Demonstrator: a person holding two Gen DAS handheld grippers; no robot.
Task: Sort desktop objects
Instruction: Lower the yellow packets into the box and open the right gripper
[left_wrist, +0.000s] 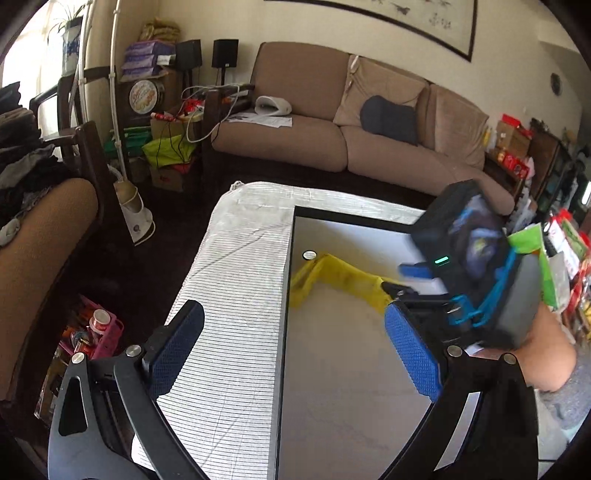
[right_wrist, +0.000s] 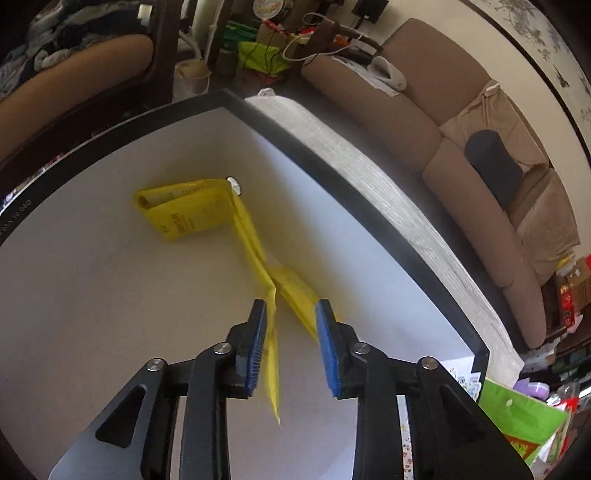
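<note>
A crumpled yellow plastic bag (right_wrist: 192, 210) lies on the white board with a black rim (right_wrist: 110, 295), and a long strip of it runs down between my right fingers. My right gripper (right_wrist: 290, 314) stands partly open around that strip, and the left pad (right_wrist: 256, 339) touches it. In the left wrist view the same yellow bag (left_wrist: 332, 277) stretches to the right gripper's body (left_wrist: 465, 258). My left gripper (left_wrist: 295, 332) is wide open and empty above the board's left edge.
A white striped cloth (left_wrist: 229, 277) covers the table beside the board (left_wrist: 351, 369). A brown sofa (left_wrist: 332, 129) stands behind. A pink basket with bottles (left_wrist: 96, 332) sits on the floor at left. Green snack packets (right_wrist: 517, 424) lie at the board's near right corner.
</note>
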